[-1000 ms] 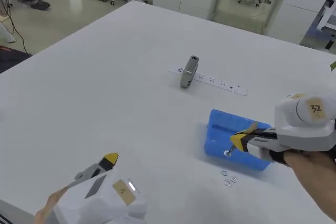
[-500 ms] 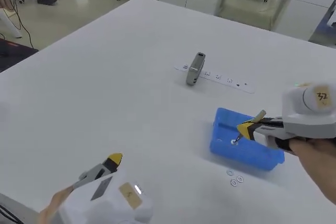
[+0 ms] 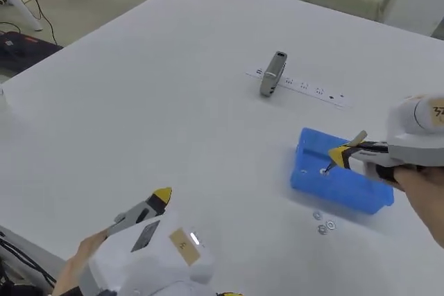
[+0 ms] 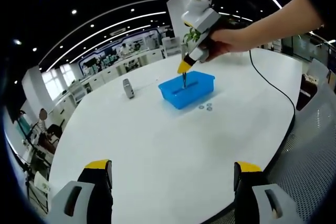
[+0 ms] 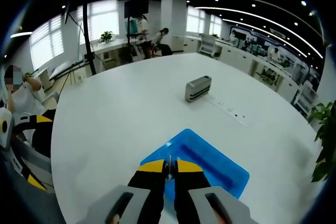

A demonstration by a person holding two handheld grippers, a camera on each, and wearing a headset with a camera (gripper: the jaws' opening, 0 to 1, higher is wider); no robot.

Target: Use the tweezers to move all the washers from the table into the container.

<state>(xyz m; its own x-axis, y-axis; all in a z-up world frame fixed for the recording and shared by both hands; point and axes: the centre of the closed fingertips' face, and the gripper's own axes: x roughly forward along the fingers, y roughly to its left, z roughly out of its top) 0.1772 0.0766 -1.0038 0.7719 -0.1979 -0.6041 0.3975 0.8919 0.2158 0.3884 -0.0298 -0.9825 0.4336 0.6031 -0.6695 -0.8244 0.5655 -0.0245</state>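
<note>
My right gripper (image 3: 341, 157) is shut on the tweezers (image 3: 327, 167), which point down into the blue container (image 3: 361, 195). From its own camera the tweezers (image 5: 169, 167) stick out between the closed yellow jaws above the blue container (image 5: 215, 167). Whether the tips hold a washer is too small to tell. Three washers (image 3: 322, 223) lie on the white table just in front of the container, also visible as washers (image 4: 205, 107). My left gripper (image 3: 194, 244) hovers low at the near left, jaws wide apart and nothing in them; from it I see the right gripper (image 4: 184, 67) over the container (image 4: 186, 88).
A grey metal device (image 3: 272, 74) stands on a flat white power strip (image 3: 305, 88) at the middle of the table (image 3: 173, 102). Office desks, chairs and a seated person surround the table. The table edge (image 3: 28, 237) runs close by my left gripper.
My right gripper has carried the tweezers from the container's front wall to above its inside. The left gripper has stayed put; the head camera has shifted.
</note>
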